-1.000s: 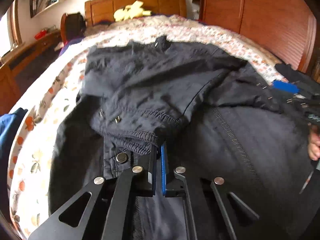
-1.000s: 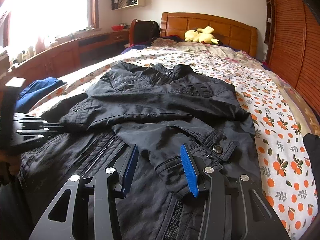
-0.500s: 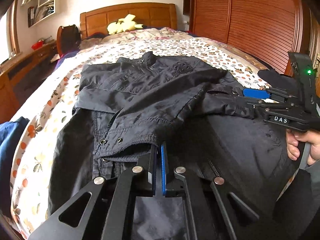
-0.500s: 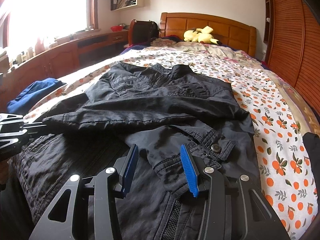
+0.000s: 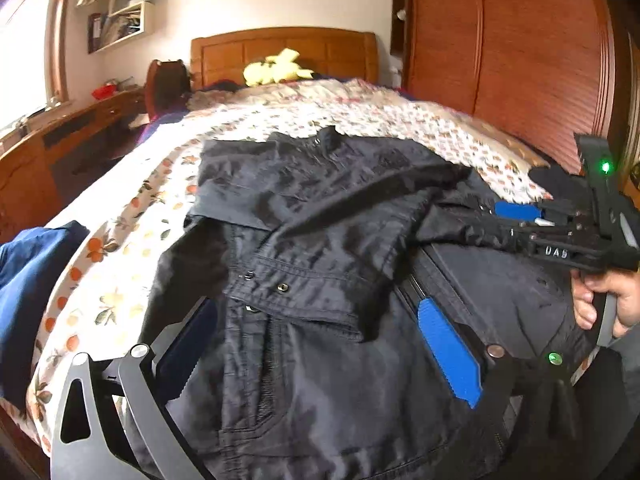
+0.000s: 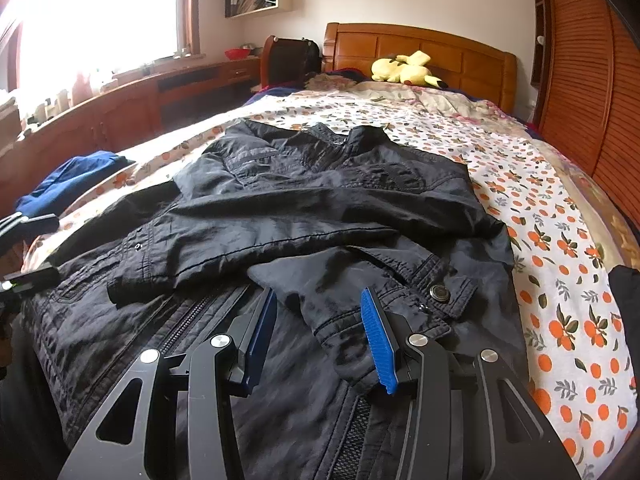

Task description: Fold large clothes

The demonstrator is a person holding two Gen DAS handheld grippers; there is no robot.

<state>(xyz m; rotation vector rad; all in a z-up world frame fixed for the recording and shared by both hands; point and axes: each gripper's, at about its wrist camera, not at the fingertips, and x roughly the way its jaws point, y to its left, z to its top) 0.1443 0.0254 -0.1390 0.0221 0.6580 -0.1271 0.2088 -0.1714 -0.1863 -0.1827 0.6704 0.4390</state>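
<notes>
A black jacket lies front-up on the bed, collar toward the headboard; it also shows in the right wrist view. Both sleeves are folded across the chest. My left gripper is open, its jaws wide apart around the left sleeve cuff, which lies on the jacket front. My right gripper is open and empty, hovering over the right sleeve cuff near the zipper. The right gripper also shows at the right edge of the left wrist view.
The bed has an orange-fruit print sheet. A blue garment lies at the bed's left edge. A yellow plush toy sits by the wooden headboard. A wooden wardrobe stands on the right, a desk on the left.
My left gripper was shut on the left sleeve cuff; it has opened and the cuff now rests on the jacket front. My right gripper stayed open and nearly still.
</notes>
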